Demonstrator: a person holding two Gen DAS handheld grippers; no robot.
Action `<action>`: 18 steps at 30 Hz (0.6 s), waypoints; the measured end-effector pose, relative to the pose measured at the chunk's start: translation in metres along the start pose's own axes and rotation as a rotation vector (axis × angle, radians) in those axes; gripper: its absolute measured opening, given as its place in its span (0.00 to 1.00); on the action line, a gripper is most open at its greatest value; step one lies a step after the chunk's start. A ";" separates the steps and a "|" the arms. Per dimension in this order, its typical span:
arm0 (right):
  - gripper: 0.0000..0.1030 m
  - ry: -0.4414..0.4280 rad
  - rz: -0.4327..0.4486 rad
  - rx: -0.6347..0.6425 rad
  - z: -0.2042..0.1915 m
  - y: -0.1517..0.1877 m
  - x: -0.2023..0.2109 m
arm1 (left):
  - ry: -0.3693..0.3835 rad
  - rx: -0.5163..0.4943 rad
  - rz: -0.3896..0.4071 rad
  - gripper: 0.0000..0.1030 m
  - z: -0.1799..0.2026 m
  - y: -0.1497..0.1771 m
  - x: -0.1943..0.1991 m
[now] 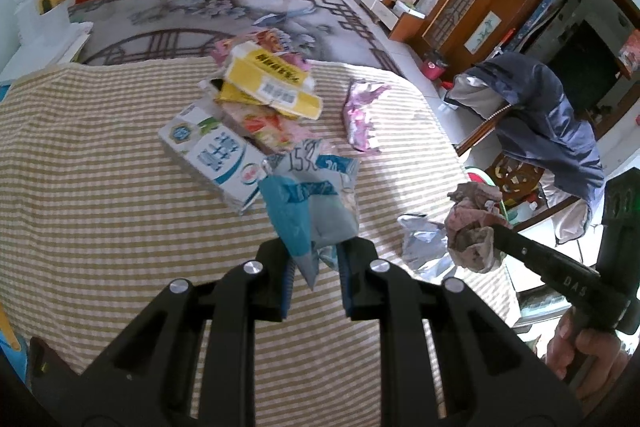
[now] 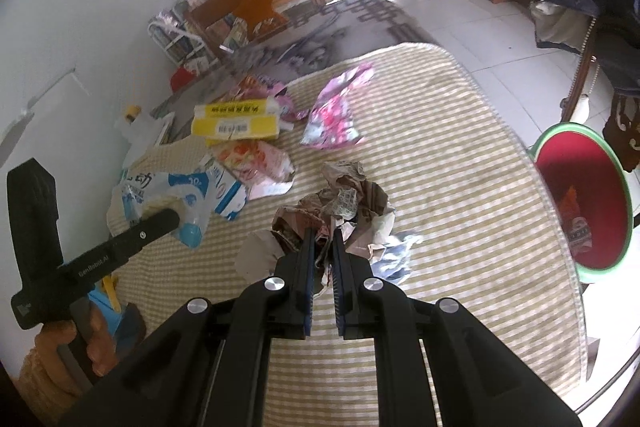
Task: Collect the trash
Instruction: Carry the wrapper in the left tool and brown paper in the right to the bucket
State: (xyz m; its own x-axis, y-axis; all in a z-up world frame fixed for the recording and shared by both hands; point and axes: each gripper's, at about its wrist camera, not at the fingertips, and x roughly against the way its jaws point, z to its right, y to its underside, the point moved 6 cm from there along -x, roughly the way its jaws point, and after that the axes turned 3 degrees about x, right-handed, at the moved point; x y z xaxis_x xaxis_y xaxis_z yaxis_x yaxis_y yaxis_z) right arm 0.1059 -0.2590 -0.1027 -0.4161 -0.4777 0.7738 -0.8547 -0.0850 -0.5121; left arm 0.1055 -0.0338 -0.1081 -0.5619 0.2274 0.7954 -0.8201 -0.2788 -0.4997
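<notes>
With both claws clamped and loaded, we've got two pieces of trash up off the cloth at once. Left gripper (image 1: 314, 259) is pinched tight on a blue and white plastic bag (image 1: 312, 195), which hangs crumpled straight out ahead of its tips, gripped near one end so the rest dangles free of the pile. Over on the other side, right gripper (image 2: 323, 247) has its jaws squeezed onto a wad of brownish paper (image 2: 340, 203), bunched up just past the tips — a crushed ball is easy to carry in one bite.

Beyond the left claw, a milk carton (image 1: 212, 155), a yellow box (image 1: 268, 83) and a pink wrapper (image 1: 362, 115) are lying on the striped tablecloth (image 1: 100, 167), waiting their turn. A silvery scrap (image 2: 396, 255) sits just under and right of the right claw.

And there's the target: a red bin with a green rim (image 2: 576, 203), off to the right of the right claw, beside the table edge, already holding some packets. Looks like the carry to it comes next.
</notes>
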 end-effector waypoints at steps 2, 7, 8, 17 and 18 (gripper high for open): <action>0.08 0.002 0.008 -0.018 0.009 -0.002 0.005 | 0.010 -0.012 0.005 0.17 0.011 -0.003 -0.001; 0.08 0.010 0.020 -0.044 0.033 -0.007 0.016 | 0.033 -0.042 0.015 0.17 0.045 -0.010 -0.007; 0.08 0.012 0.022 -0.046 0.038 -0.009 0.018 | 0.035 -0.045 0.015 0.17 0.051 -0.011 -0.009; 0.08 0.006 0.025 -0.065 0.088 -0.025 0.031 | 0.056 -0.081 0.013 0.17 0.110 -0.013 -0.029; 0.08 0.004 0.024 -0.067 0.094 -0.026 0.032 | 0.056 -0.084 0.010 0.17 0.115 -0.013 -0.031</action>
State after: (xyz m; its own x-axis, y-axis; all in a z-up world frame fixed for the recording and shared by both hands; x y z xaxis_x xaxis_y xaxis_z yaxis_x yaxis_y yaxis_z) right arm 0.1440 -0.3540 -0.0996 -0.4382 -0.4753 0.7629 -0.8632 -0.0143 -0.5047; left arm 0.1463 -0.1445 -0.0869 -0.5732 0.2777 0.7709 -0.8194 -0.2024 -0.5363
